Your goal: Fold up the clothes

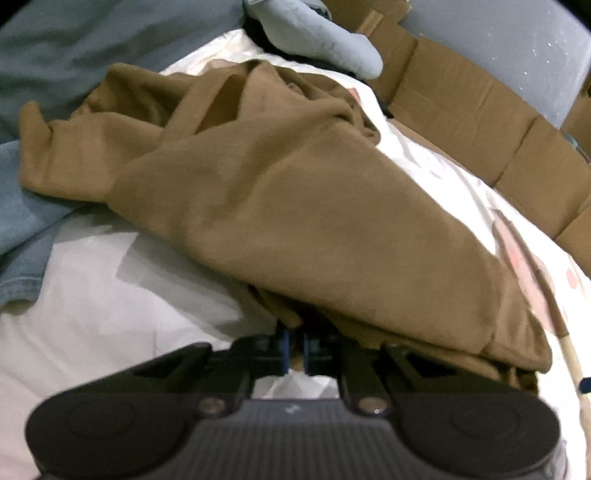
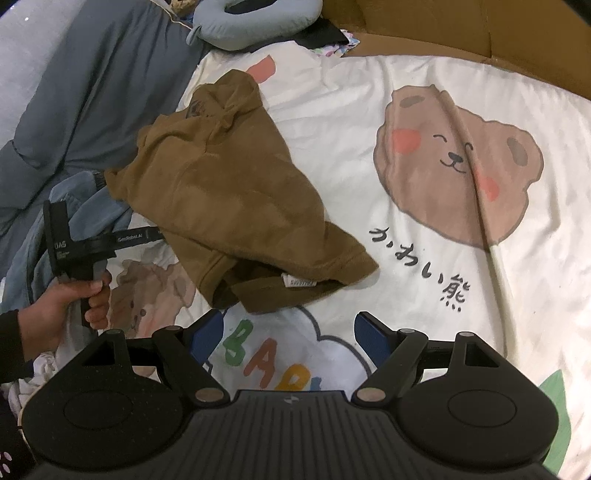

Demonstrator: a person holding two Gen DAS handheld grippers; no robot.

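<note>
Left wrist view
- Left gripper (image 1: 294,349): fingers drawn together, with only a narrow slit between the blue pads.
- Grip: the near edge of the brown garment (image 1: 295,206) sits at the fingers (image 1: 284,347), pinched between them.
- Garment position: crumpled, spread across the middle of the view on the white printed bed cover (image 1: 110,295).
- Surroundings: blue denim fabric (image 1: 22,236) lies at the left, touching the garment's left end; a grey-blue soft item (image 1: 317,33) lies beyond the garment; cardboard panels (image 1: 461,107) run along the right side of the bed.

Right wrist view
- Right gripper (image 2: 288,336): fingers spread wide apart, nothing between them; the bed cover's coloured letters show in the gap.
- Garment position: the brown garment (image 2: 236,192) lies rumpled left of centre on the bed cover (image 2: 406,277), just beyond the right gripper and apart from it; a white label shows at its near hem.
- Bear print (image 2: 454,158): on the cover, right of the garment.
- Left gripper (image 2: 157,234): reaches in from the left, with its tip at the garment's left edge.
- Person's hand (image 2: 70,302): wrapped around the left gripper's handle, with a dark sleeve at the wrist.
- Grey-blue bedding (image 2: 85,92): heaped at upper left.
</note>
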